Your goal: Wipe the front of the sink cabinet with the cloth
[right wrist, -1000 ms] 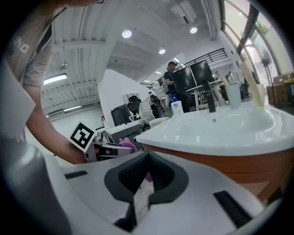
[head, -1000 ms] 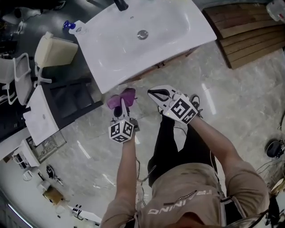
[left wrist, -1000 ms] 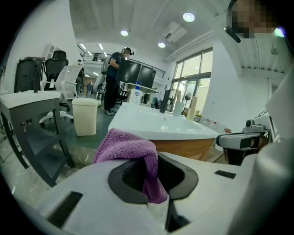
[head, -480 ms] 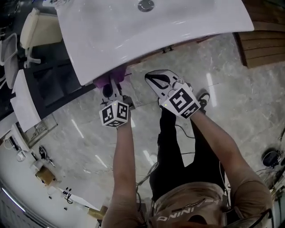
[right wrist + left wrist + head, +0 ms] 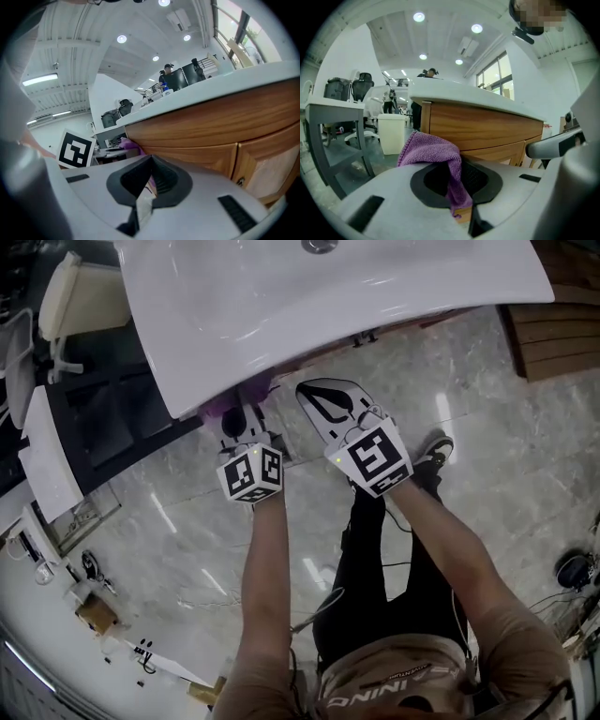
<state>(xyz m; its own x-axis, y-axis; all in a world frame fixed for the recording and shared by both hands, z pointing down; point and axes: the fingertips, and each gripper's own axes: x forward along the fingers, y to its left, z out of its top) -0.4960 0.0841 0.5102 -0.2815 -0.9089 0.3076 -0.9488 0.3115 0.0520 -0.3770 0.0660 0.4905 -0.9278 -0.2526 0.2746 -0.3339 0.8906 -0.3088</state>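
Marble floor (image 5: 187,549), wooden slats (image 5: 553,334), white bin (image 5: 392,133)

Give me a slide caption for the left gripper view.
Left gripper, jaws shut on a purple cloth, facing the wooden sink cabinet front.

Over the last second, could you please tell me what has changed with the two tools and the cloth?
The left tool carried the purple cloth forward, from out in front of the sink to under its rim, close to the wooden cabinet front. It stayed shut on the cloth; the right tool stayed shut and empty alongside.

Wooden cabinet front (image 5: 197,129) close ahead; right gripper (image 5: 151,161) jaws together, empty.
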